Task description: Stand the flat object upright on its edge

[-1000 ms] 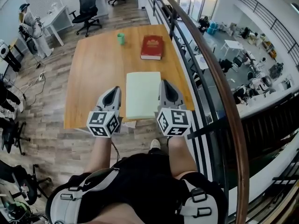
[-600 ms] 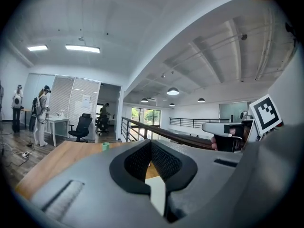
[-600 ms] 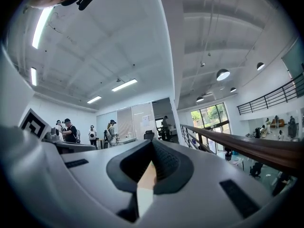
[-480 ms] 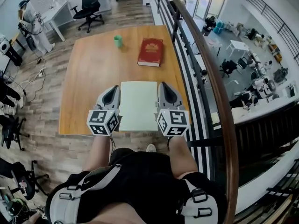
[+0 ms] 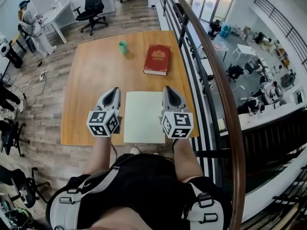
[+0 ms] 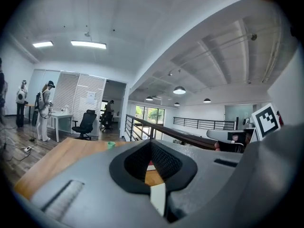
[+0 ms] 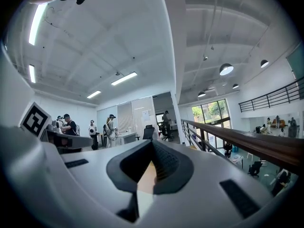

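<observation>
A pale green flat pad (image 5: 144, 116) lies flat on the worktop (image 5: 91, 80) at lower centre of the frame, between the left tool (image 5: 113, 91) and the right tool (image 5: 168, 89), seemingly just beside each. Both tools' jaws are pressed together, pinching nothing.

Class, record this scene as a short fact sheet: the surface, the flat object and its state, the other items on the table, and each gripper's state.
Surface: wooden table
Flat object: pale pad, lying flat at the table's near edge, not yet upright
Other items: red book and green cup, both at the far side
Grippers: left gripper and right gripper, both shut with nothing between the jaws, one on each side of the pale pad
Contact with pad: cannot tell from these views
</observation>
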`<state>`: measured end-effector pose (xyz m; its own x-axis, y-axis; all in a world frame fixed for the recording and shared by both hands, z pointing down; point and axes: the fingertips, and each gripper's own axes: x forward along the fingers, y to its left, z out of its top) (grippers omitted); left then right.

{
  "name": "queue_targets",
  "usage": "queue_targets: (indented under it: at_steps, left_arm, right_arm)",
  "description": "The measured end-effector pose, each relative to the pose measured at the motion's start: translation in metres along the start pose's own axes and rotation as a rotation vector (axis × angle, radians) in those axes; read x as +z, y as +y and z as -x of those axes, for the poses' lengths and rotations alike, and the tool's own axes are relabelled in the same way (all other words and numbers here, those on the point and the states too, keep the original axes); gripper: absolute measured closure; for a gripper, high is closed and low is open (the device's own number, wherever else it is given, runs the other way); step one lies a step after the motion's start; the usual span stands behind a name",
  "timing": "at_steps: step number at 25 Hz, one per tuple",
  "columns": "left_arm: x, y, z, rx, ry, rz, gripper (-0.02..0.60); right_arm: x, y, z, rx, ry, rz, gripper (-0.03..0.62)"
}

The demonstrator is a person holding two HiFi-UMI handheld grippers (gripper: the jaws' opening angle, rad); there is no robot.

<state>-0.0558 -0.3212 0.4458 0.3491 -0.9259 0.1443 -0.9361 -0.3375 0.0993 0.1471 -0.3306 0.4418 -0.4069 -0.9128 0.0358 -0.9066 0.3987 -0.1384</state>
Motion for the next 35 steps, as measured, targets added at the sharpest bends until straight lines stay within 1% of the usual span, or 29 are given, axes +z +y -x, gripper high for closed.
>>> queue_targets:
  at_steps: [5, 6, 7, 9, 11, 13, 15, 18, 21, 25, 29, 35]
  left_arm:
    - [-0.015, 0.016, -0.003, 0.024, 0.032, -0.020, 0.577]
    - [-0.019, 0.020, -0.003, 0.028, 0.043, -0.009, 0.577]
    - [-0.025, 0.023, -0.005, 0.025, 0.058, 0.012, 0.575]
    - [-0.039, 0.026, -0.009, -0.003, 0.106, 0.070, 0.559]
    - [-0.055, 0.027, -0.015, -0.038, 0.160, 0.121, 0.513]
    - [-0.070, 0.030, -0.019, -0.056, 0.205, 0.142, 0.494]
    - [-0.086, 0.032, -0.021, -0.065, 0.249, 0.140, 0.483]
    - [-0.108, 0.033, -0.027, -0.079, 0.316, 0.139, 0.463]
    - [-0.130, 0.035, -0.034, -0.091, 0.388, 0.145, 0.434]
    - [-0.173, 0.035, -0.035, -0.116, 0.509, 0.177, 0.405]
    - [-0.208, 0.037, -0.034, -0.113, 0.594, 0.185, 0.403]
    - [-0.245, 0.040, -0.031, -0.104, 0.682, 0.195, 0.403]
  right_arm:
    - [-0.014, 0.001, -0.011, -0.005, 0.033, -0.012, 0.589]
    - [-0.017, 0.001, -0.012, -0.003, 0.038, -0.020, 0.589]
    - [-0.021, 0.000, -0.014, 0.000, 0.048, -0.029, 0.569]
    - [-0.032, -0.003, -0.016, -0.004, 0.081, -0.044, 0.546]
    - [-0.047, -0.009, -0.018, -0.019, 0.119, -0.055, 0.539]
    - [-0.064, -0.014, -0.019, -0.028, 0.159, -0.074, 0.530]
    - [-0.083, -0.016, -0.021, -0.016, 0.206, -0.108, 0.522]
    - [-0.108, -0.019, -0.026, -0.001, 0.277, -0.149, 0.490]
    - [-0.134, -0.027, -0.029, -0.025, 0.355, -0.132, 0.472]
    - [-0.169, -0.035, -0.024, -0.054, 0.444, -0.144, 0.464]
    - [-0.199, -0.039, -0.019, -0.069, 0.516, -0.168, 0.457]
    - [-0.243, -0.049, -0.011, -0.087, 0.607, -0.205, 0.434]
